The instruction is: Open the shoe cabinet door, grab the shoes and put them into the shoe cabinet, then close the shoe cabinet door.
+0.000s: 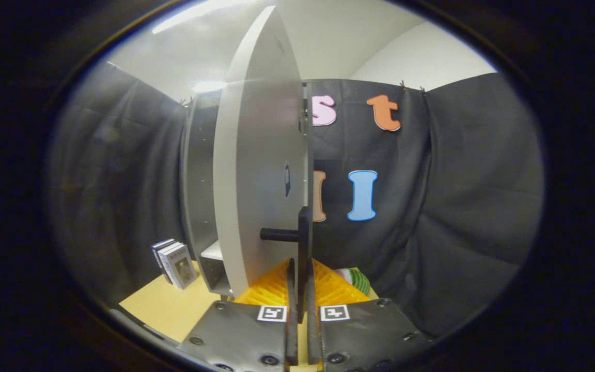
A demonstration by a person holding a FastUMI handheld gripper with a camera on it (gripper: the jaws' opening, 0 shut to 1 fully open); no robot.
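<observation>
Black cloth backs the booth above a tan tabletop (166, 307) at lower left of frame. Gripper (301, 289), lower centre, has its jaws drawn together, clamped on the black door handle (303, 243). White shoe cabinet door (256, 175) stands ajar, edge-on at centre, with the cabinet (199, 206) left of it. Orange ribbed item (271, 289) lies beyond the fingers; a green-striped object (359, 280) sits to its right. Small boxes (176, 262) stand lower left.
</observation>
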